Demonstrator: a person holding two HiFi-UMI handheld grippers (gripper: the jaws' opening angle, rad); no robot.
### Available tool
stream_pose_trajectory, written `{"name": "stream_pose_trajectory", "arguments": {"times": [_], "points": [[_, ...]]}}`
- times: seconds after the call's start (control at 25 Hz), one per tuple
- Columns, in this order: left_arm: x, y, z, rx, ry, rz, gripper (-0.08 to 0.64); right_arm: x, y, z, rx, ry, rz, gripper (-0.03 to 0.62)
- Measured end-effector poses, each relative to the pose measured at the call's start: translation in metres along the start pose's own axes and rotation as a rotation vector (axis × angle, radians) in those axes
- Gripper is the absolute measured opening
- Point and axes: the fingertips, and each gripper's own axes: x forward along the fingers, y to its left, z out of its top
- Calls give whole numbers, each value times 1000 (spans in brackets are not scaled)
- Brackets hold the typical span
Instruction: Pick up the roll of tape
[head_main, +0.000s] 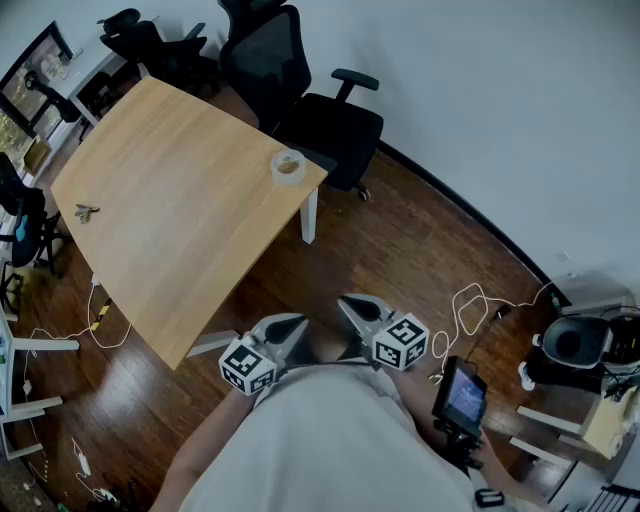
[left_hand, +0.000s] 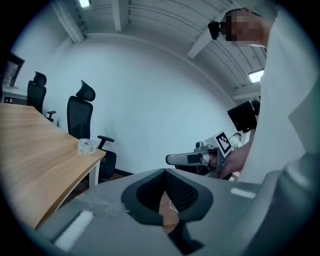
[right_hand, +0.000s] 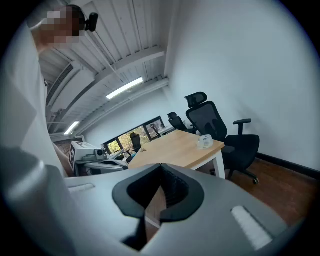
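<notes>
The roll of clear tape (head_main: 288, 167) lies flat near the far right corner of the wooden table (head_main: 170, 230). It shows small in the left gripper view as the tape (left_hand: 86, 146) and in the right gripper view as the tape (right_hand: 204, 141). Both grippers are held close to the person's body, well short of the table and far from the tape. My left gripper (head_main: 298, 323) (left_hand: 164, 171) has its jaws together with nothing between them. My right gripper (head_main: 348, 302) (right_hand: 161, 165) is likewise shut and empty.
Black office chairs (head_main: 325, 115) stand behind the table's far corner. A small metal object (head_main: 87, 211) lies at the table's left. White cables (head_main: 470, 305) trail over the dark wood floor. A handheld screen (head_main: 463, 396) hangs at the person's right side.
</notes>
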Motion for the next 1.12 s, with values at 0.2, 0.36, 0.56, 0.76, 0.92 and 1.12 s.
{"name": "stream_pose_trajectory", "arguments": {"times": [0.2,0.36,0.56,0.76,0.92,1.12], "points": [[31,8,14,16,-10,12,6,-1,-25,14,-4,10,16,8],[59,12,24,15,-7,26,6,-7,-49,28,-15,20,33,8],[95,16,41,5,-28,57,6,-15,-80,47,-33,34,65,8],[126,24,54,-13,-42,116,6,-19,-104,61,-50,50,124,8],[155,27,62,-18,-45,149,6,-26,-133,74,-54,55,144,8],[186,28,69,-26,-55,196,6,-34,-160,88,-83,62,176,7]]}}
